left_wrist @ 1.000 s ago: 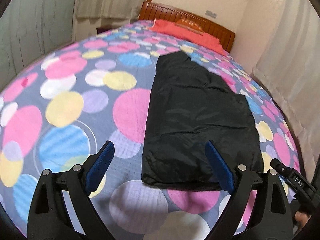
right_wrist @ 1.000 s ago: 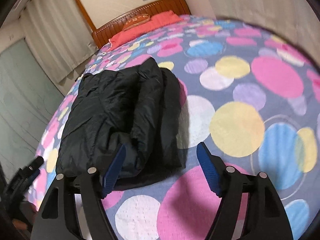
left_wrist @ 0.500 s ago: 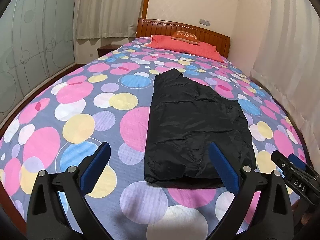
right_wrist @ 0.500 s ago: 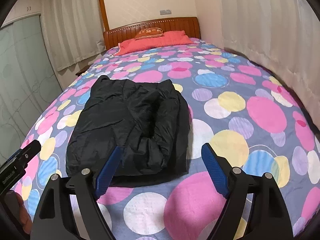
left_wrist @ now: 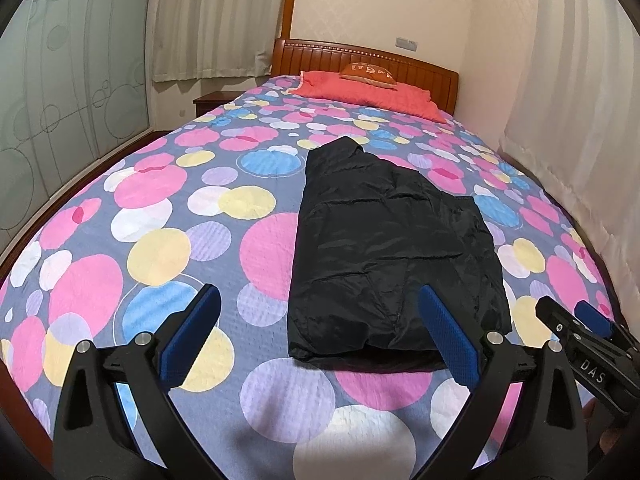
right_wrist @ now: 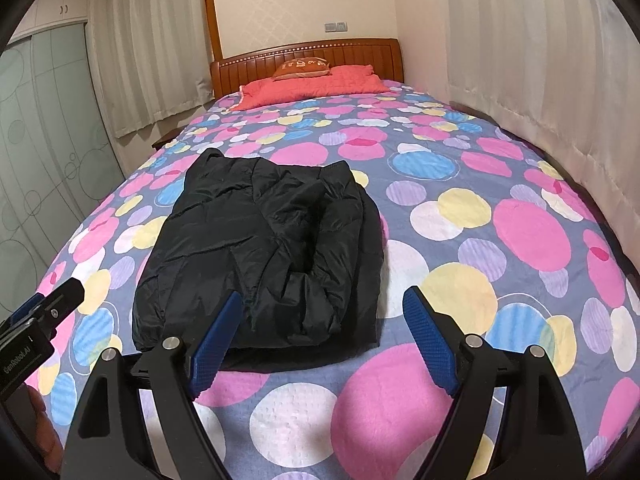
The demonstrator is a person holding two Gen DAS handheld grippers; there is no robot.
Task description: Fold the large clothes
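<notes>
**Folded black jacket on the bed, both hand-held grippers released**

The jacket lies folded on the bed, on a cover with pink, blue, yellow and white circles; it makes a long dark bundle that runs from the foot of the bed toward the headboard; in the left wrist view it is at about 1 o'clock from the picture's middle; in the right wrist view the jacket is at about 10 o'clock, and a thick rolled fold runs along its right side.

The left hand-held gripper is released; its blue pads stand wide apart, and only the bed cover and the near left corner of the jacket show between them; the pads touch nothing; the right pad stands in front of the jacket's near edge in the picture.

The right hand-held gripper is also released, with its jaws wide; the near right corner of the jacket shows between its pads, but they do not press on it.

Each gripper shows in the other's view; the right one is at 4 o'clock in the left wrist view, the left one at 8 o'clock in the right wrist view.

A red pillow lies at the head of the bed, at 12 o'clock, with a small orange cushion on it; curtains hang along the wall at 2 o'clock.
</notes>
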